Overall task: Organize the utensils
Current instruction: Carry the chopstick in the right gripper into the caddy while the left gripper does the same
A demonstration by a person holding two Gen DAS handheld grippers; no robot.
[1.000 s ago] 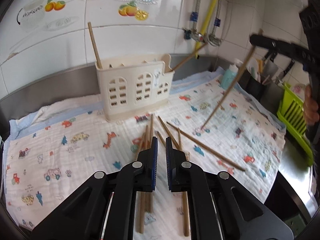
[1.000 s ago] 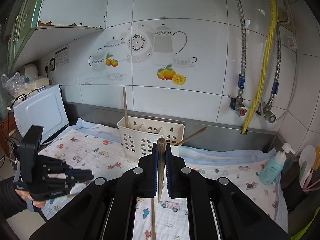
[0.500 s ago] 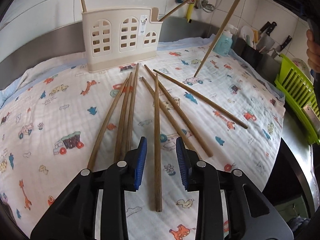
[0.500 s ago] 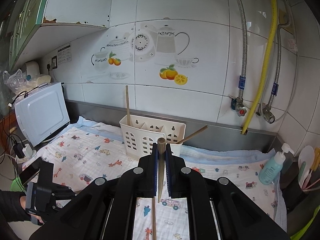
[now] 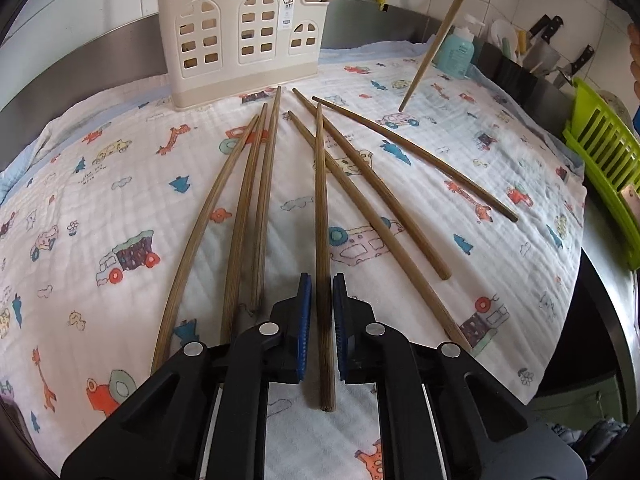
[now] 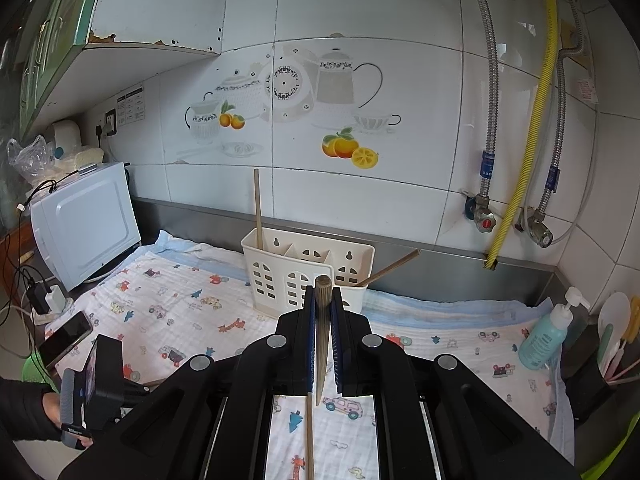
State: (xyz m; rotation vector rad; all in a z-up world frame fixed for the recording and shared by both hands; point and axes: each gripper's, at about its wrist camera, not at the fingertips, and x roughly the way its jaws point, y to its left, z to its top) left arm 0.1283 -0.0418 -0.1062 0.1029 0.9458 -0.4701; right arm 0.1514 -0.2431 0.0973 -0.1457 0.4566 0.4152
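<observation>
Several brown wooden chopsticks (image 5: 256,200) lie fanned out on a cartoon-print cloth (image 5: 100,184) in front of a cream plastic utensil holder (image 5: 240,40), which has two chopsticks standing in it. My left gripper (image 5: 320,312) is low over the cloth, jaws narrowly apart on either side of one lying chopstick (image 5: 321,208), not quite clamped. My right gripper (image 6: 323,320) is shut on another chopstick (image 6: 322,320), held upright above the cloth; it also shows in the left wrist view (image 5: 436,36). The holder also shows in the right wrist view (image 6: 296,276).
A teal soap bottle (image 6: 548,332) and a black pot of utensils (image 6: 596,372) stand at the right. A green dish rack (image 5: 604,172) and knives (image 5: 540,48) sit beyond the cloth's right edge. A white microwave (image 6: 84,224) is at the left; a tiled wall with pipes is behind.
My left gripper has dropped toward the cloth and moved forward over one lying chopstick, its jaws narrowing around it. My right gripper has kept hold of its chopstick, nearly still.
</observation>
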